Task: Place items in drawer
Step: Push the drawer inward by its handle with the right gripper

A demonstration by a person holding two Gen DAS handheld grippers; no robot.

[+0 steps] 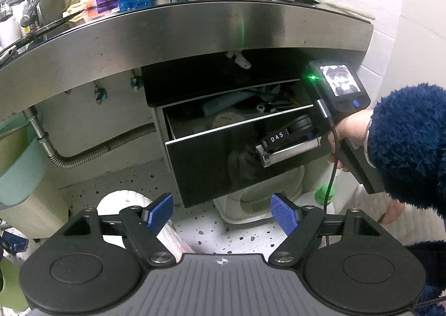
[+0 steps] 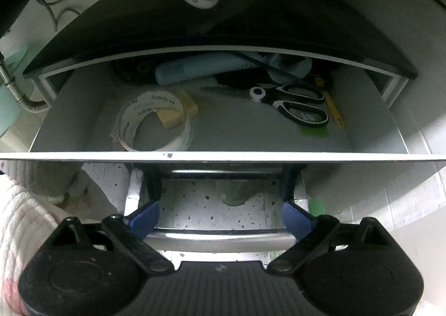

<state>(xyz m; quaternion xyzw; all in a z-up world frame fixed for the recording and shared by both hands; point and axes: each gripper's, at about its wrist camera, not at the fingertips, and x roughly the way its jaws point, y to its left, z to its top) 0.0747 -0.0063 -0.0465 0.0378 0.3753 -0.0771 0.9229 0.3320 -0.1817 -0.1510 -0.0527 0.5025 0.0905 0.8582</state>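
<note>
The drawer (image 1: pixel 245 132) under the steel tabletop (image 1: pixel 167 34) stands part-way out; the right tongs (image 2: pixel 220 218), spread, straddle its handle (image 2: pixel 220 240), likely to move it. Inside lie scissors (image 2: pixel 295 101) at two o'clock and a tape roll (image 2: pixel 133 121) at nine. The left tongs (image 1: pixel 221 211) hang spread, holding nothing.

Glossy black drawer (image 1: pixel 223 165), blue tongs pads (image 1: pixel 160 211), speckled white floor (image 1: pixel 220 229)

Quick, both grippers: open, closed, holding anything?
Left gripper: open, empty.
Right gripper: open, fingers straddling the drawer handle, not clamped.
</note>
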